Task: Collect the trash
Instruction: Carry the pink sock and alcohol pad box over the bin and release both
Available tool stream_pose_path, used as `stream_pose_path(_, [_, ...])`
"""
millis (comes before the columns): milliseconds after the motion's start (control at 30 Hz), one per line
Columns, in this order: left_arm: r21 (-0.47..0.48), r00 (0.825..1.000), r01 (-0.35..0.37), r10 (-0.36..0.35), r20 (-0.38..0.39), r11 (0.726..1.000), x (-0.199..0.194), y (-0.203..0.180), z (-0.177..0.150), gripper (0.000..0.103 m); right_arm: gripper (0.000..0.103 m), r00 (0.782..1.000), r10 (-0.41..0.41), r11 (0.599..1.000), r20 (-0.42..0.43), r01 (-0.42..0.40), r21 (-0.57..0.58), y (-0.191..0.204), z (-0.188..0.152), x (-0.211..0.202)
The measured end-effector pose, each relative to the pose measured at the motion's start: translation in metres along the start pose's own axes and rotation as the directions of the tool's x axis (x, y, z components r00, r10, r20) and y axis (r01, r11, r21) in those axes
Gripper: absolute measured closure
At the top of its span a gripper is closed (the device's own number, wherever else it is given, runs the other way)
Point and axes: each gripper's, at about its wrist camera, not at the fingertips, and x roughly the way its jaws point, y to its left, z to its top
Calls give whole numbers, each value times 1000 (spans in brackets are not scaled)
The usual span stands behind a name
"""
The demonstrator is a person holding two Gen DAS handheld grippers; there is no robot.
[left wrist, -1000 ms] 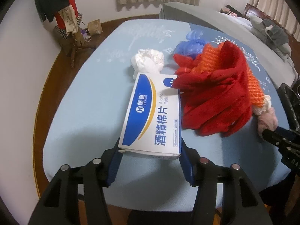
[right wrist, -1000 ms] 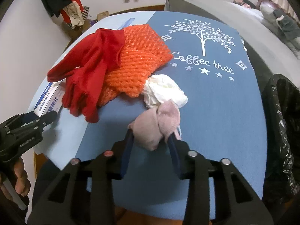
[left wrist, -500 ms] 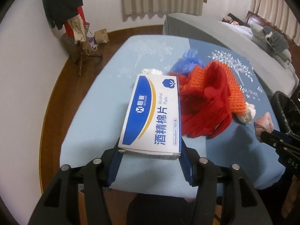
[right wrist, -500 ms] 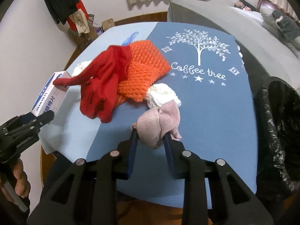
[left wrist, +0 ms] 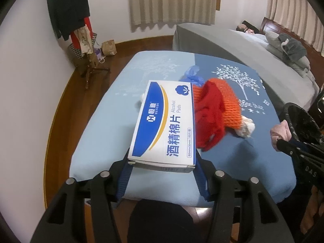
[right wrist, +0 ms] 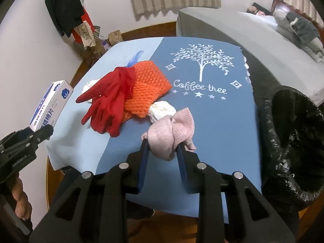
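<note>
My left gripper [left wrist: 163, 162] is shut on a white and blue alcohol-pad box [left wrist: 166, 123], held in the air above the table; the box [right wrist: 50, 105] also shows at the left of the right wrist view. My right gripper [right wrist: 163, 147] is shut on a crumpled pink cloth [right wrist: 172, 131], lifted off the table. On the blue tablecloth [right wrist: 212, 125] lie red gloves [right wrist: 109, 105], an orange foam net [right wrist: 147, 85], a white crumpled wad [right wrist: 162, 109] and a blue plastic bag [left wrist: 192, 75].
A bin lined with a black bag [right wrist: 295, 141] stands off the table's right edge. A grey bed [left wrist: 232, 46] lies behind. A coat rack [left wrist: 81, 32] with clothes and bags stands by the far left wall on the wooden floor [left wrist: 64, 109].
Both grippers have risen with their loads: the box and the pink cloth have left the table, which now looks smaller and farther below.
</note>
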Motion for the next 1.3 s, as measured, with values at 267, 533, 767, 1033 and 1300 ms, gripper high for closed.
stream_pose_path(267, [43,1000,17,-17,-1,999,-11,-38,-7,48,76,1000,-22,1000,21,22,12,-21,-4,-19])
stream_pose_path(533, [93,998,59,-59,3,994,-16,-87,-2,48,76,998,-47,998,44,46,35,-48,-7,-34])
stream_pose_path(767, [130,995,98,-98,-10,987,-15,-135,0,48,76,996,-75,996,56,72,56,-77,-7,-46])
stream_pose_path(1033, [176,989,147,-148,-8,973,-21,-191,7,48,76,989,-126,989,72,119,89,-125,-5,-61])
stream_pose_path(1300, [202,981,192,-191,-22,960,-18,-249,16,48,76,978,-191,974,81,178,142,-184,-6,-77])
